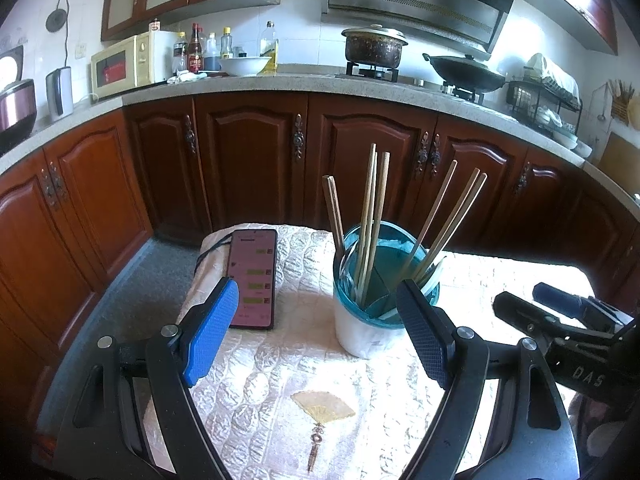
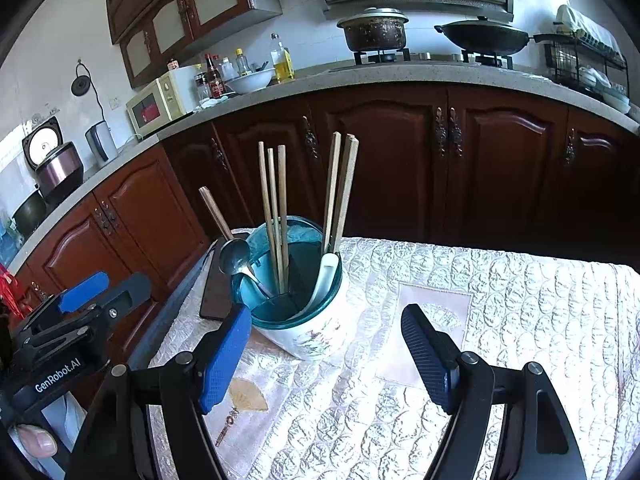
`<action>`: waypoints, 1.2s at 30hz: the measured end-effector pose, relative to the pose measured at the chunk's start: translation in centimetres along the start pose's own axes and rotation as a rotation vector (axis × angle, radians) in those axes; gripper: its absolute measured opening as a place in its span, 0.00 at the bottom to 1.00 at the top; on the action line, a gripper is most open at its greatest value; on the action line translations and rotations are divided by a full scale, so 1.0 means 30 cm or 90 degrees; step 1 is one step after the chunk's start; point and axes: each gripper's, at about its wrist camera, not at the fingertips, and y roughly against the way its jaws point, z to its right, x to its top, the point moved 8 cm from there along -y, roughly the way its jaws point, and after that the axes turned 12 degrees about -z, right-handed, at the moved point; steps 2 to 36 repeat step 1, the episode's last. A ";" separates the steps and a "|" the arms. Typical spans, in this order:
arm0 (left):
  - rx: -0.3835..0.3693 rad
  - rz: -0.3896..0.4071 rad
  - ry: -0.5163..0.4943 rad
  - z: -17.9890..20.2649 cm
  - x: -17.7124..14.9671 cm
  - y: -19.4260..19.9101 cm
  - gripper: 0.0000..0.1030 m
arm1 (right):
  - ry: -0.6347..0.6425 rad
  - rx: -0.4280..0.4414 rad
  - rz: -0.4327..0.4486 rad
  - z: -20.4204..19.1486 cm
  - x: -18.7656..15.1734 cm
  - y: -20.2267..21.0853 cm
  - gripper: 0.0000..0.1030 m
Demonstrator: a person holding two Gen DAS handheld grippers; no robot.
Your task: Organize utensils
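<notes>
On the table, over an embossed pale tablecloth (image 2: 500, 320), a utensil holder (image 1: 366, 332) with a white body and a teal divided insert stands near the far edge, just right of a smartphone (image 1: 252, 278) lying flat with its screen lit. Wooden chopsticks (image 1: 370, 220) stand in several compartments, some upright and some leaning right, and the right wrist view also shows a metal spoon (image 2: 236, 256) and a white spoon (image 2: 326, 280) in the holder. The left gripper (image 1: 318, 336) hovers spread wide and empty in front of the holder, its right pad close to the rim, though contact cannot be told. The right gripper (image 2: 326, 354) is likewise spread and holds nothing, low over the cloth just before the holder. No loose utensil shows on the cloth, so the sorting looks either finished or not yet begun. If more remains, the next move would call for picking one chopstick cleanly among its neighbours, probably with the other gripper steadying the holder.
</notes>
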 end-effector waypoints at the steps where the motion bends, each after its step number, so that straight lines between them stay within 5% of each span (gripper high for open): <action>1: 0.001 -0.002 -0.002 0.000 -0.002 -0.002 0.79 | -0.004 -0.002 0.001 0.015 -0.001 0.001 0.73; 36: 0.001 -0.002 -0.002 0.000 -0.002 -0.002 0.79 | -0.004 -0.002 0.001 0.015 -0.001 0.001 0.73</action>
